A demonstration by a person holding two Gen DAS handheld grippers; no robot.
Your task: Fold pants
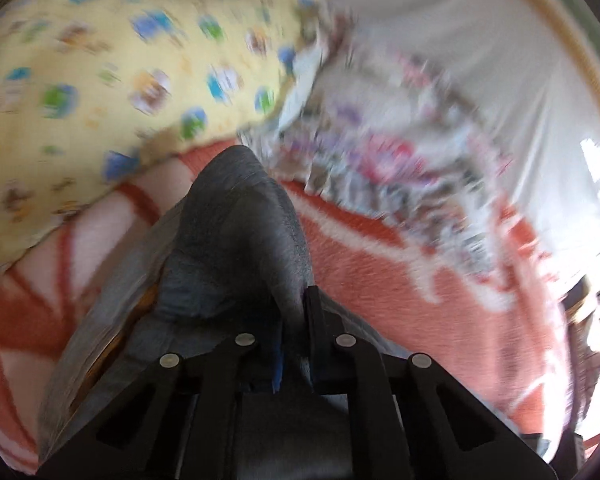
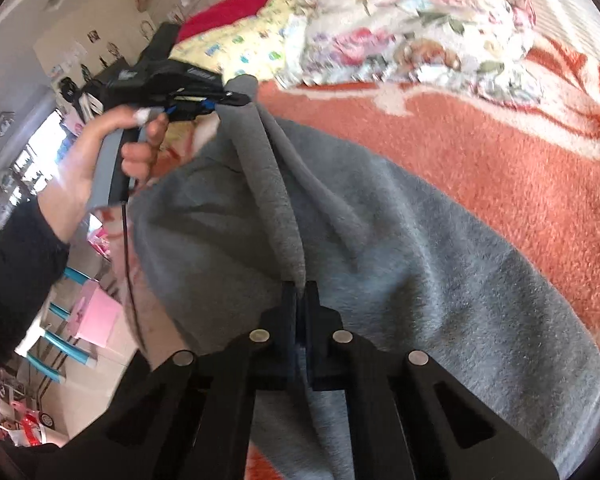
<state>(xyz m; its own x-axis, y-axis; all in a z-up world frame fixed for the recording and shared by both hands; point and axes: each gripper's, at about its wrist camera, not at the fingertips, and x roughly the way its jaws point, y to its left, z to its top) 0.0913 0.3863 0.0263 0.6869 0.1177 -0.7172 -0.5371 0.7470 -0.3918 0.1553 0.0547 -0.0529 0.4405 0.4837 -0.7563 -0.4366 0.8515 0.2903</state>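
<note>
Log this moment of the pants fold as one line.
task: fold pants | left gripper: shut on grey pants | right gripper: shut on grey pants | surface: orange blanket

Black claw (image 2: pixel 300 300) with silver rivets; person's sleeve (image 2: pixel 16 264) is black.

Far left, pale wall (image 2: pixel 16 60) pinned with small pictures, bright window (image 2: pixel 46 136) below it, light floor (image 2: pixel 96 380) with pink box (image 2: pixel 94 312) and turquoise-legged furniture (image 2: pixel 66 346).

you see an orange-and-white blanket (image 2: pixel 480 152) under a floral quilt (image 2: pixel 412 28), a yellow patterned pillow (image 1: pixel 112 80) and a red cloth (image 2: pixel 224 10) behind.
</note>
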